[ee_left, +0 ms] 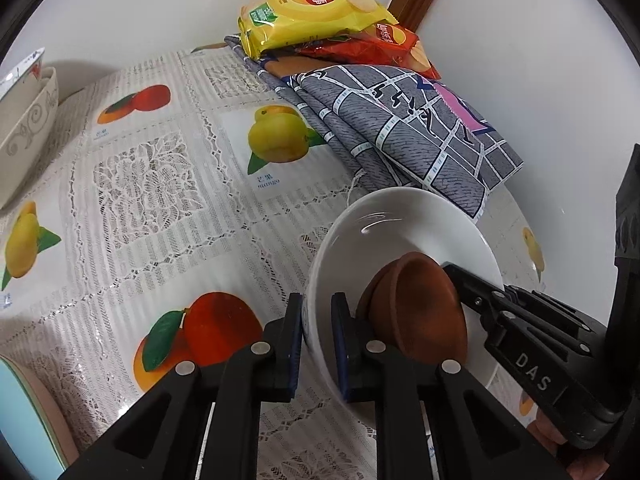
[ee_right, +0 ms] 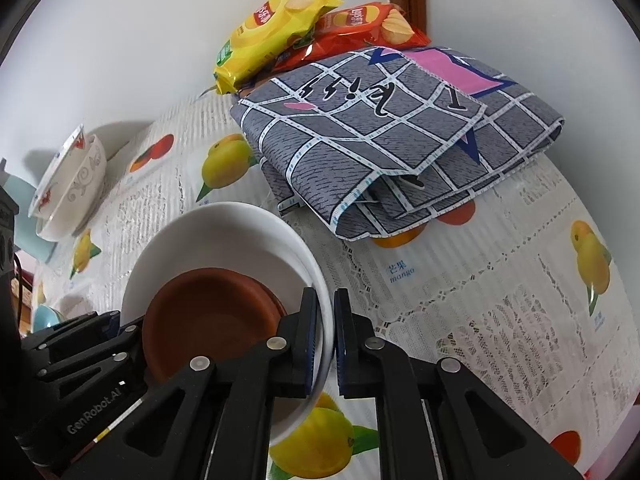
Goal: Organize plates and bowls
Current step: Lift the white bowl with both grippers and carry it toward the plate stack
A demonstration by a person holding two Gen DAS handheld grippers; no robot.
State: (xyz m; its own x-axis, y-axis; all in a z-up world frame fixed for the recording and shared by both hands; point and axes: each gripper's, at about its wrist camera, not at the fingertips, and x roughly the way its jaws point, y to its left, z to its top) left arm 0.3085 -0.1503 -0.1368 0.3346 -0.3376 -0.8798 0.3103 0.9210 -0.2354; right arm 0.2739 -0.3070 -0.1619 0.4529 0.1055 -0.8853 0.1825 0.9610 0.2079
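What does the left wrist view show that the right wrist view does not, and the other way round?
Only the left wrist view shows the left claw closed on the near rim of the white bowl, with the "DAS" label on the other tool.

Only the right wrist view shows the right claw closed on the opposite rim, the "GenRobot.AI" label, and a light blue dish at far left.

Both show the brown saucers inside the white bowl, the stacked patterned bowls, the folded grey cloth, the chip bags and the fruit tablecloth.

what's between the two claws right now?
The white bowl holding a brown dish; left claw and right claw pinch opposite rims. Both views.
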